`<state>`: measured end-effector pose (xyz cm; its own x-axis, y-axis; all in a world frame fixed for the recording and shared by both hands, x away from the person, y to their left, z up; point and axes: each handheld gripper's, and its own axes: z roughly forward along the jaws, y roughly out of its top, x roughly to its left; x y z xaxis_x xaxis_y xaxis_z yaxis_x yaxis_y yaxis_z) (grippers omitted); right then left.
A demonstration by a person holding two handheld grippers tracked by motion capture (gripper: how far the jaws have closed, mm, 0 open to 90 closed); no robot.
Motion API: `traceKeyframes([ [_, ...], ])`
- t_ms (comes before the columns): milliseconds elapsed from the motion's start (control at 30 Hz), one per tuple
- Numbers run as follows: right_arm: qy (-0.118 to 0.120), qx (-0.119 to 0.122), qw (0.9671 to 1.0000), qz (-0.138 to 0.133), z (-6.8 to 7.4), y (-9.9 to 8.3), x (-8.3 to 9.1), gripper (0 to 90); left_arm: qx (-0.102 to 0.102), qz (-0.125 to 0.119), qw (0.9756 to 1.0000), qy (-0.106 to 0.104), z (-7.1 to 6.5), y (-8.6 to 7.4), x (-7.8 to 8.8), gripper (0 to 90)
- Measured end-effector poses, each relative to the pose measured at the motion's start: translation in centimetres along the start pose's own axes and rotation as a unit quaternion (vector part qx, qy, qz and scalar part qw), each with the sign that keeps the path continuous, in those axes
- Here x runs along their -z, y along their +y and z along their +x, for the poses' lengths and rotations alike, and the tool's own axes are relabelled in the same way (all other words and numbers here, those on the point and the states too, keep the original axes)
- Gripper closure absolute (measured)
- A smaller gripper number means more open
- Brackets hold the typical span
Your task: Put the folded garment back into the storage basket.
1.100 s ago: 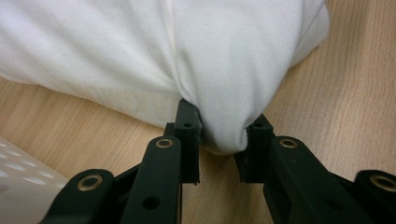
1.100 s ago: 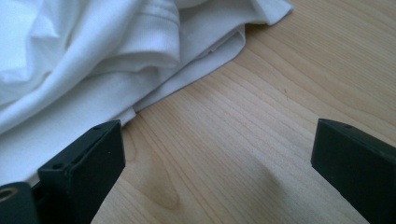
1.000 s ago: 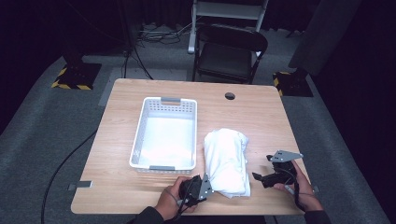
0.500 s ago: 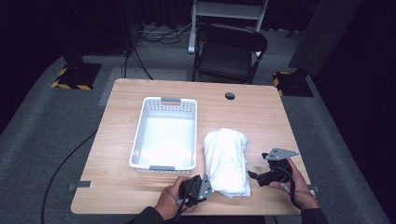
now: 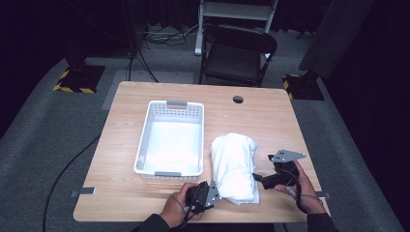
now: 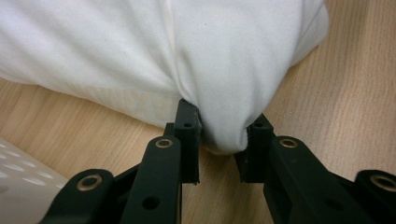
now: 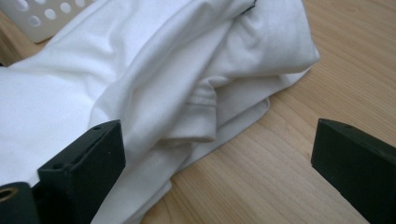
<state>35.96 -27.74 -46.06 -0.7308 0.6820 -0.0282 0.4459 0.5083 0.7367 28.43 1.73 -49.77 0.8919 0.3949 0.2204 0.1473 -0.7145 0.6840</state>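
At the near edge: both my hands come up from the bottom of the high view, one either side of the cloth (image 5: pixel 234 166).
Left gripper (image 5: pixel 207 194): low at the cloth's near left corner, held in my left hand (image 5: pixel 178 209); its jaws are pinched onto a bunched fold of cloth (image 6: pixel 224 93), which bulges between them.
Right gripper (image 5: pixel 263 179): at the cloth's right side, tipped toward it, grey plate (image 5: pixel 286 155) on top, my right hand (image 5: pixel 302 186) behind; the jaws (image 7: pixel 215 158) stand wide apart, holding nothing, one over the cloth's edge, the other over bare table.
Change: over the last second my right gripper has slid in leftward toward the cloth; my left has stayed put.
Cloth: white, loosely folded and rumpled, with a stitched hem showing in the right gripper view (image 7: pixel 187 88); it lies on the table (image 5: pixel 261 116) just right of the basket (image 5: pixel 170 137).
Basket: white, perforated, apart from both grippers.
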Motion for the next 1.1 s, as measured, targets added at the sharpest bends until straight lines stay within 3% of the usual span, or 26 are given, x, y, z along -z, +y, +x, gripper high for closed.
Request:
traceKeyframes([
  [733, 0.02, 0.007, 0.9998, -0.002, 1.1, 1.1, -0.8, 3.8, 0.001, -0.003, 1.0, 0.0, 0.0, 0.0, 0.0, 73.1],
  [933, 0.022, 0.006, 0.9997, 0.009, 1.3, 1.5, -1.8, 3.7, -0.003, -0.003, 1.0, 0.002, 0.0, 0.0, 0.0, 73.1],
  [1100, 0.009, 0.012, 0.9995, 0.027, 1.4, 1.4, -2.7, 3.0, -0.002, -0.001, 1.0, 0.003, -0.1, 0.0, 0.0, 73.0],
])
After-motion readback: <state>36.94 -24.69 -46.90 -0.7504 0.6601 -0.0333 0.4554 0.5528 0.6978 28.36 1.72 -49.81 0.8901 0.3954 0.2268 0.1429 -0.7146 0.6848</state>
